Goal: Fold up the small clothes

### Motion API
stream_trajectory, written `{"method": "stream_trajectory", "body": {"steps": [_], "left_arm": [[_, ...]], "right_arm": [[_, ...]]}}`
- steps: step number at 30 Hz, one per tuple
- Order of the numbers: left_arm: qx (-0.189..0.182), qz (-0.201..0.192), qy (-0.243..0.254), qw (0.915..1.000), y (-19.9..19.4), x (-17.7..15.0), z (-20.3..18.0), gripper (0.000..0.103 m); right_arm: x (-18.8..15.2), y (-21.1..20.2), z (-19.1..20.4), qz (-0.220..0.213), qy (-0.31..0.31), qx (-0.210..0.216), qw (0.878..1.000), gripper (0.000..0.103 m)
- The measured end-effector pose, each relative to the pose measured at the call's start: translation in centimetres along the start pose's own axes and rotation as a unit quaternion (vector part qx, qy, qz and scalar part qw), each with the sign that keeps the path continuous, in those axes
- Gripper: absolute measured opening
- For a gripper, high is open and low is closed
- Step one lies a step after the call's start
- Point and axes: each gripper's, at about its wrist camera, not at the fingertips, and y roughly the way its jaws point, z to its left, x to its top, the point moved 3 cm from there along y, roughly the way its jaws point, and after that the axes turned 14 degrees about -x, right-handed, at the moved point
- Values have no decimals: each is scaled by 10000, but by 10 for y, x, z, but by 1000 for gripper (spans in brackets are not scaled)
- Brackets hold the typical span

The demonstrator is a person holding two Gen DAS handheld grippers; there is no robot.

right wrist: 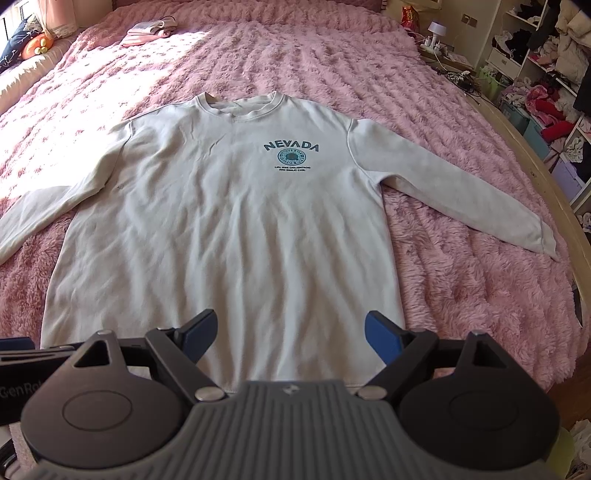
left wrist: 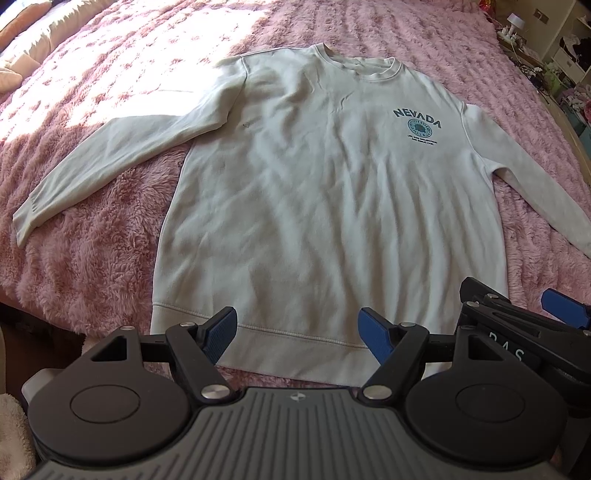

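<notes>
A pale grey long-sleeved sweatshirt (left wrist: 314,192) with a blue "NEVADA" print lies flat, front up, on a pink fluffy bedspread (left wrist: 96,236), sleeves spread to both sides, collar at the far end. It also shows in the right wrist view (right wrist: 229,221). My left gripper (left wrist: 297,330) is open and empty, just above the hem's left half. My right gripper (right wrist: 290,332) is open and empty above the hem's right half. The right gripper's body also shows in the left wrist view (left wrist: 517,325), close beside the left one.
Folded pink clothes (right wrist: 147,31) lie at the far end of the bed. Pillows and a toy (right wrist: 35,46) sit at the far left. Shelves with heaped clothes (right wrist: 543,74) and a bedside lamp (right wrist: 436,31) stand beyond the bed's right edge.
</notes>
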Motion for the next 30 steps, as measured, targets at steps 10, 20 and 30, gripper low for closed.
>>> {"method": "stream_trajectory", "body": {"steps": [10,20,30], "left_arm": [[19,18,-20,10000,0,-1,1,87],[23,33,-44,10000,1,-1,2,87],[26,51,-34,10000,2,-1,3,87]], "right_arm": [[0,0,0,-3,-4,4,10000,83],[0,-2,-1,2,-28,6,10000,83],[1,-1,0,7,-24,-3,10000,83]]}}
